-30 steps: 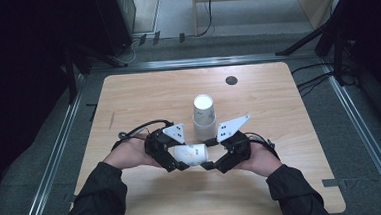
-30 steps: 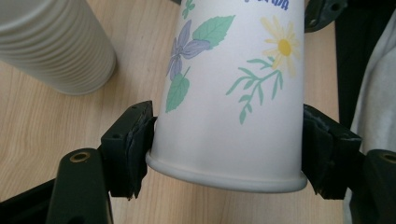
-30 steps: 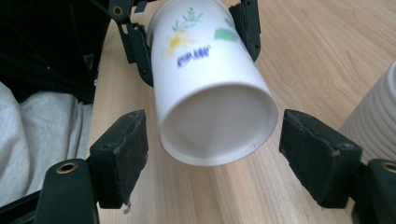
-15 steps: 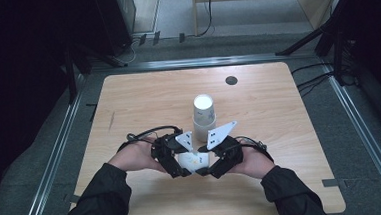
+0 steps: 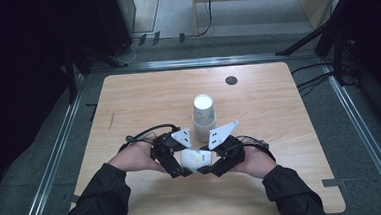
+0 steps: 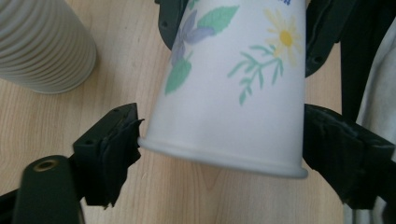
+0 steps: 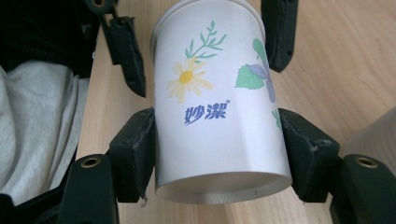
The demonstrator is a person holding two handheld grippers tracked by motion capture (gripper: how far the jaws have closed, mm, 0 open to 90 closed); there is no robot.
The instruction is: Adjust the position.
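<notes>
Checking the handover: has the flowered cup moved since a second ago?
Barely. In the high view the flowered cup lies just in front of the cup stack, about as before. The right claw has just been closing on it, pads pressing; the left claw opening.

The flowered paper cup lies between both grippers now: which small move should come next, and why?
Probably draw the left gripper back off the rim. Its jaws have just been opening and stand beside the flowered cup, while the right gripper has been closing and presses both sides near the base, so the handover looks complete.
</notes>
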